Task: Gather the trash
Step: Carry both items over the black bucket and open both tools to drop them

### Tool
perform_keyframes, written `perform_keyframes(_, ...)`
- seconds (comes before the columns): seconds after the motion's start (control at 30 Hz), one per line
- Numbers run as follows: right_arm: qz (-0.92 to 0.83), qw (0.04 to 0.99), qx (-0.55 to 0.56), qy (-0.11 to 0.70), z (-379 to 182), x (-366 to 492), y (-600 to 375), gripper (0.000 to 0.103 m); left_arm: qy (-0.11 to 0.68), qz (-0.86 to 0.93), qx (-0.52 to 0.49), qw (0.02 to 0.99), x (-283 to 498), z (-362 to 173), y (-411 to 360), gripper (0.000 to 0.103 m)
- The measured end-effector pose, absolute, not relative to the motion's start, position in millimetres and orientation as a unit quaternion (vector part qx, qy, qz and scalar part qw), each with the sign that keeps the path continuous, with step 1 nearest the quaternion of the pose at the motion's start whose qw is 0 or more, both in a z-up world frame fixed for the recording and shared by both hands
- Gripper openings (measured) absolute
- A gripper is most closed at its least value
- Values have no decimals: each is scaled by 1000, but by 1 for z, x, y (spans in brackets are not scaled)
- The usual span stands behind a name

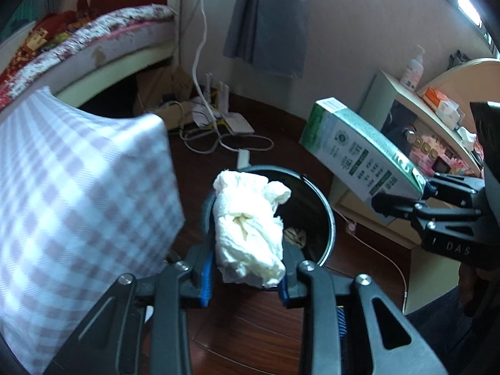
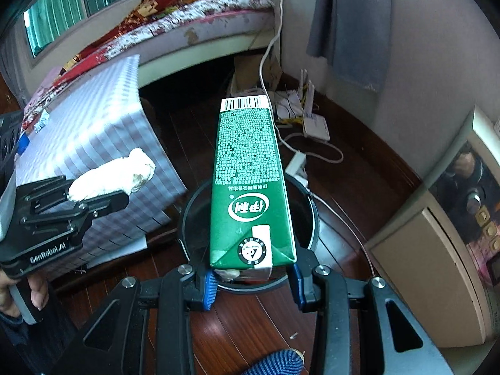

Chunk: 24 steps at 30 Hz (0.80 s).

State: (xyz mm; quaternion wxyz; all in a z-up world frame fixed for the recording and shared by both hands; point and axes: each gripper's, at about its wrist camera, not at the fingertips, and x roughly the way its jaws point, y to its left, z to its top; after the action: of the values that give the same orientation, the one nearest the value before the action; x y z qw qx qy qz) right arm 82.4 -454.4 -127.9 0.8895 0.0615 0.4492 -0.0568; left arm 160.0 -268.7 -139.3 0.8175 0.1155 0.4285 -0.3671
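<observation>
Above dark wood floor [image 2: 250, 328], "GenRobot.AI" marks the left tool [image 2: 93, 192].

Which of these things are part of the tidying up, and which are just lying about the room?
Part of the job:
- crumpled tissue, held in the left gripper
- green carton, held in the right gripper
- black bin below both

Just lying about:
- checked box
- bed
- white cables on the floor
- grey cloth hanging on the wall
- pump bottle

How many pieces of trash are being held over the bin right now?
2. A crumpled white tissue is clamped in the left tongs, and a green carton is in the right tongs. Both hang above the black bin, which already holds scraps, partly hidden.
</observation>
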Motion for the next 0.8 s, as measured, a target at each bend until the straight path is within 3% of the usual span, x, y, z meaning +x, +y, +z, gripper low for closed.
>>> perform_keyframes(0.7, -13, 827, -11, 561, -222, 141, -466, 40, 519, -407, 124, 741, 198, -223, -323, 38)
perform_keyframes(0.73, -11, 827, -19, 561, -223, 143, -466, 41, 520, -407, 119, 741, 200, -225, -322, 54)
perform_keyframes(0.77, -23, 821, -36, 569, -228, 144, -467, 61, 519, -396, 117, 748, 202, -226, -319, 88)
perform_keyframes(0.8, -35, 816, -43, 575, -231, 145, -469, 88, 511, -380, 115, 762, 202, -226, -314, 100)
